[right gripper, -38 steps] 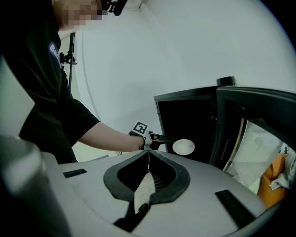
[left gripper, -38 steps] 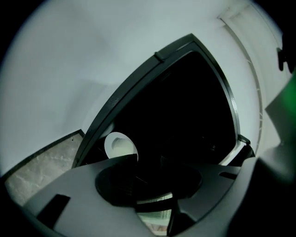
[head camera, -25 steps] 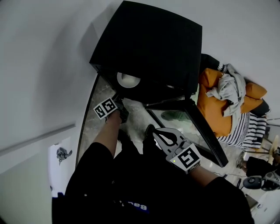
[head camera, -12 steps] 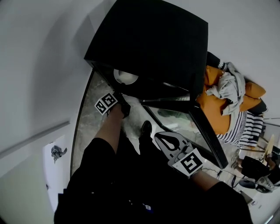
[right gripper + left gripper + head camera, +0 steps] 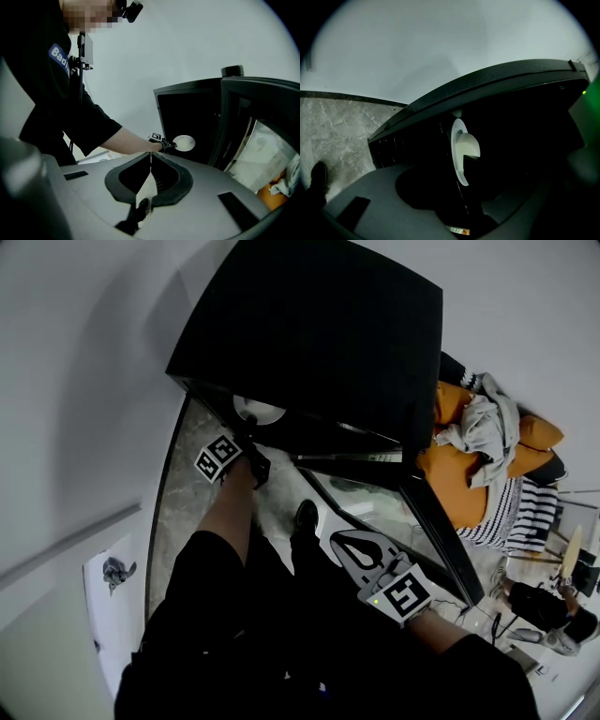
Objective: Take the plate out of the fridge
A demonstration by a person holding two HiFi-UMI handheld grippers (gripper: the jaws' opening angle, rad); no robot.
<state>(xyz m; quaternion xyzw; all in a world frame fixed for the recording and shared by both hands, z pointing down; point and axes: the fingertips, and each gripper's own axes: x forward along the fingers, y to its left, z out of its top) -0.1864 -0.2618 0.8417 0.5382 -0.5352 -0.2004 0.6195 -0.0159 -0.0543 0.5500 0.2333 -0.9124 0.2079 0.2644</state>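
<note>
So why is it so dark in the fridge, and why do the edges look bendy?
Left gripper view: the fridge inside is almost black, only the white plate catches light; the wide lens bows the fridge's top edge and darkens the corners. Right gripper view: the plate glows against the dark opening. Head view: its black top shows no detail.

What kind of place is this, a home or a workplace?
Probably a room in a home: a small black fridge on a marble-look floor, and beside it orange cushions with loose clothes piled on them.
</note>
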